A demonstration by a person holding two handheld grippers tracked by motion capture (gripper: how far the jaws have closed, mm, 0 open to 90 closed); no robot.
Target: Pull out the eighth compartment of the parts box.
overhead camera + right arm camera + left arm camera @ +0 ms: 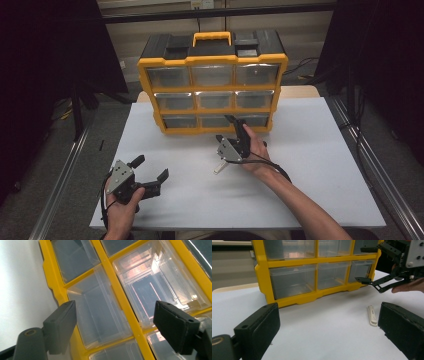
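The right gripper [235, 131], jaws wide and empty, faces the bottom row's clear drawer [100, 315] in the yellow organizer [213, 90] at the bench's [320, 165] far side: light, stiff, slippery plastic, best pinched at its front lip.

The right claw [231, 129] reaches up to the bottom drawers of the yellow organiser [213, 85]; the left claw [150, 168] rests open on the white worktop [310, 175], a small white stick [219, 168] between them.

Left hand-held gripper [150, 172] rests low, jaws apart; right hand-held gripper [231, 131] reaches forward, jaws parted.
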